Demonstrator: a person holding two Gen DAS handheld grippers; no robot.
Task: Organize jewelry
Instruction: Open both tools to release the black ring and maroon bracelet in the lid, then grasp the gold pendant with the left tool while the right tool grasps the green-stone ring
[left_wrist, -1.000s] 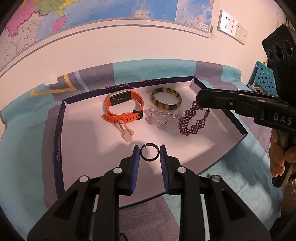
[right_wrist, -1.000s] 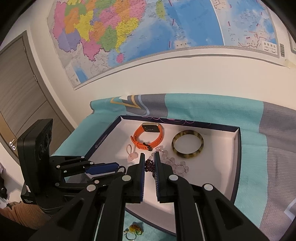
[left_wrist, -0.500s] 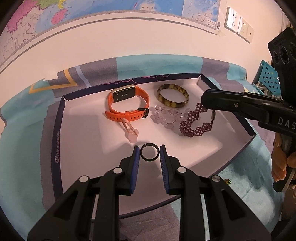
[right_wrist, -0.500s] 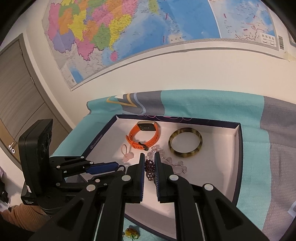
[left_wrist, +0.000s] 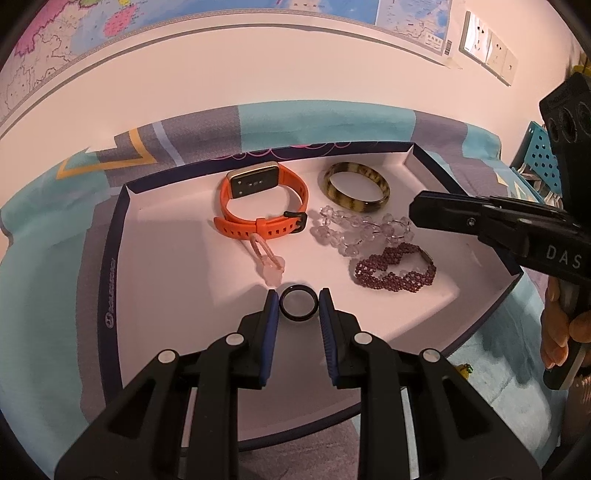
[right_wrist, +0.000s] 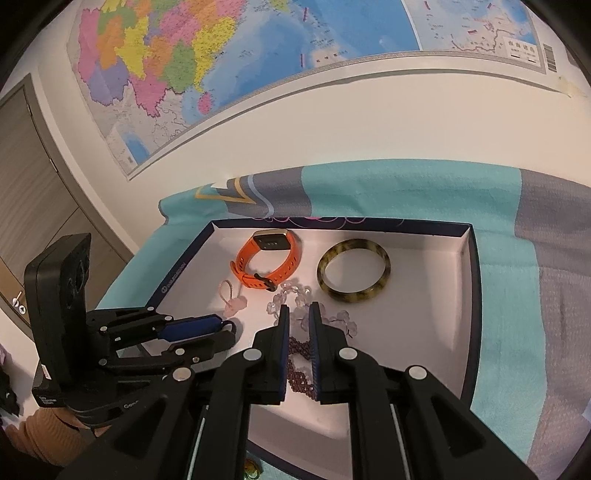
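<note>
Little has moved in the past second: both grippers hang where they were over the white tray (left_wrist: 159, 236), though the view has slid slightly across it. Left gripper (left_wrist: 297, 303) holds a thin black ring (left_wrist: 297, 303) pinched by its rim between the blue pads (left_wrist: 269, 325), just above the tray floor. Right gripper (right_wrist: 296, 325) hovers nearly shut and empty above the dark red beaded bracelet (left_wrist: 395, 268). Light, stiff and smooth, the ring looks apt to slip or twist, so a hold across its widest part seems soundest. Close ahead of it lies a pink charm loop (left_wrist: 269, 263); beyond, an orange fitness band (left_wrist: 260, 206), a clear bead bracelet (left_wrist: 354, 230) and a tortoiseshell bangle (left_wrist: 356, 187) crowd the far half, leaving bare floor nearer on the left.
</note>
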